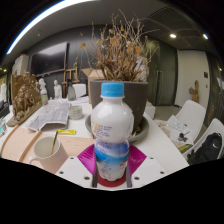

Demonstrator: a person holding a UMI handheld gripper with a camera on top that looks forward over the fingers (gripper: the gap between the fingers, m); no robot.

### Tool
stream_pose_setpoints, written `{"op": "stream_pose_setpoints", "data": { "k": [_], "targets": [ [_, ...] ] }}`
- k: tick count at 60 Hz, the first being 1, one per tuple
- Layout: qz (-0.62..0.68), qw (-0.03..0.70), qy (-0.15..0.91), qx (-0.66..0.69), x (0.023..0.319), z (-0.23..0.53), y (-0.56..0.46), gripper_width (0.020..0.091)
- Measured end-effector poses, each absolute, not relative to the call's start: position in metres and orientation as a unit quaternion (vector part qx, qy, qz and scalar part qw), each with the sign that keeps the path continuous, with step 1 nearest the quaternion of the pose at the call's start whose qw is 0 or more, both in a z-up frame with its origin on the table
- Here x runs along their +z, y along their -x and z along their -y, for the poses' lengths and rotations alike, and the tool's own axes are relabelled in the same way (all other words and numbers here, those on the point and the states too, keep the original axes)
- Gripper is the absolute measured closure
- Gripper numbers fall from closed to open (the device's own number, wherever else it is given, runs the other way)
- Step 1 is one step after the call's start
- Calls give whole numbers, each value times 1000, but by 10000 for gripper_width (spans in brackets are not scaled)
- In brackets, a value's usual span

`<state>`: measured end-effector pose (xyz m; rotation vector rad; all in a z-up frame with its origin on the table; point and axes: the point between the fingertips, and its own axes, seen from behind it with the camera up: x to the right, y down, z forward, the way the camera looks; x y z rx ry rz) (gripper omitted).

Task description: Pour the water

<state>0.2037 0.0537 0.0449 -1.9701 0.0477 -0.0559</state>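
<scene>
A clear plastic water bottle [112,130] with a blue cap and a blue-and-white label stands upright between my fingers. My gripper [112,166] is shut on the bottle's lower body, and the magenta pads [86,158] press against it from both sides. The bottle appears lifted above the round wooden table [20,148]. A beige cup [46,152] sits on the table to the left of the fingers, a little below the bottle.
Beyond the bottle stands a dark pot of dried plants [122,75] on a tray. Papers [48,117] and a yellow pen [66,132] lie at the left. Crumpled white bags [186,128] sit at the right.
</scene>
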Motion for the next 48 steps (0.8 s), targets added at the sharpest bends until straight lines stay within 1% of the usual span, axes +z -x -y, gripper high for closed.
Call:
{"op": "stream_pose_setpoints", "data": {
  "k": [2, 8, 10, 11, 13, 16, 17, 20, 22, 34, 45, 48],
  "targets": [
    [-21, 566, 824, -21, 51, -53, -204, 714],
    [-25, 566, 824, -20, 48, -52, -203, 613],
    [-28, 561, 827, -18, 46, -50, -204, 592],
    [-31, 555, 831, -17, 44, -49, -204, 569],
    [-36, 545, 838, -14, 42, -46, -205, 471],
    [-41, 534, 844, -7, 42, -41, -202, 264],
    [-44, 532, 846, -6, 44, -39, -203, 232],
    [-51, 527, 848, -8, 49, -30, -202, 261],
    [-55, 523, 850, -11, 55, -23, -202, 248],
    [-68, 504, 861, -13, 106, 44, -174, 250],
    [-55, 495, 867, -31, 159, 135, -129, 247],
    [-48, 489, 870, -39, 169, 162, -116, 247]
  ]
}}
